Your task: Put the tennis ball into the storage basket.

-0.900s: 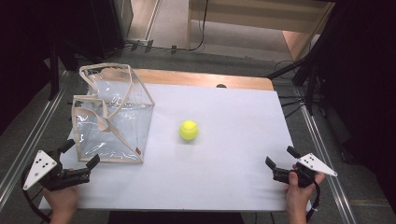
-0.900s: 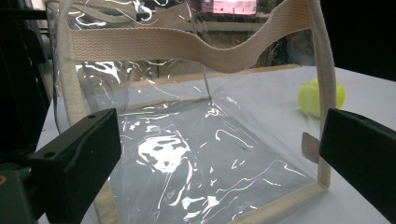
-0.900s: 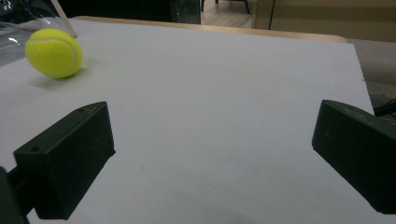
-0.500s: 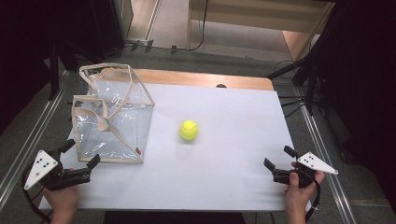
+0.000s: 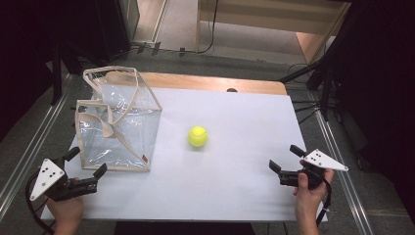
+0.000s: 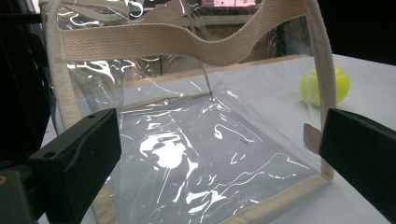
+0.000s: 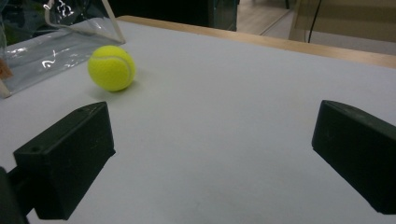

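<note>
Yellow tennis ball sits mid-table where it did a moment ago, just right of the clear plastic bag, which has not shifted on the white table. Since then the right gripper has edged slightly inward; its jaws are spread wide, holding nothing, aimed toward the ball. The left gripper is likewise wide open and empty, just short of the bag's near corner
</note>
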`<state>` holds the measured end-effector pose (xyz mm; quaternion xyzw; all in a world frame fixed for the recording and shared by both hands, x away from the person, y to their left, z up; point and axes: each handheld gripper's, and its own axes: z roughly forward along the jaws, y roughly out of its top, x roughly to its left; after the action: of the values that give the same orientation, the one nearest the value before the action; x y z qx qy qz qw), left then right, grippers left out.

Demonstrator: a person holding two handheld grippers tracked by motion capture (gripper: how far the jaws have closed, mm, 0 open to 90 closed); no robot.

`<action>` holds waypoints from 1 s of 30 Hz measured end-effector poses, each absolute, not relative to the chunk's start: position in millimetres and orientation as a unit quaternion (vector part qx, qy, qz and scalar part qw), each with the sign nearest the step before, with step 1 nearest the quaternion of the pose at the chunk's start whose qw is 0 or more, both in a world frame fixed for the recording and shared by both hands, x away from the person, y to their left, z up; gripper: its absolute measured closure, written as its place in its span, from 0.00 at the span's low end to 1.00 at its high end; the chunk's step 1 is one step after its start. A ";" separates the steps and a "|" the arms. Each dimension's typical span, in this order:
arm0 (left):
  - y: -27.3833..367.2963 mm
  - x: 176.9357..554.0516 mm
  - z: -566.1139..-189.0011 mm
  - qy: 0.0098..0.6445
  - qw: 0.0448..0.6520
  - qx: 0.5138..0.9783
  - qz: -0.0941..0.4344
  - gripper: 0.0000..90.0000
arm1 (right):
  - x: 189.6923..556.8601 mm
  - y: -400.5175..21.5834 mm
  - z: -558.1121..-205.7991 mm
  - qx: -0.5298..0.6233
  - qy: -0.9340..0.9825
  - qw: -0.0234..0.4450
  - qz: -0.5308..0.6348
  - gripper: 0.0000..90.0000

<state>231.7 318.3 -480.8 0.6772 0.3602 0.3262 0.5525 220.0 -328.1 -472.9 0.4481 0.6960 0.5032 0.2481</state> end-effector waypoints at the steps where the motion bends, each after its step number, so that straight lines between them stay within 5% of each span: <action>1: 318.4 231.9 -480.9 0.360 0.553 0.677 0.326 0.00 | 221.4 -325.6 -471.7 0.447 0.699 0.246 0.501 0.00; 30: 318.1 231.6 -480.9 0.358 0.557 0.675 0.325 0.00 | 288.8 -255.7 -446.3 0.421 0.759 0.197 0.456 0.00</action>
<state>231.6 318.1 -480.9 0.6754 0.3580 0.3253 0.5566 288.8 -255.7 -446.3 0.4210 0.7592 0.4556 0.1969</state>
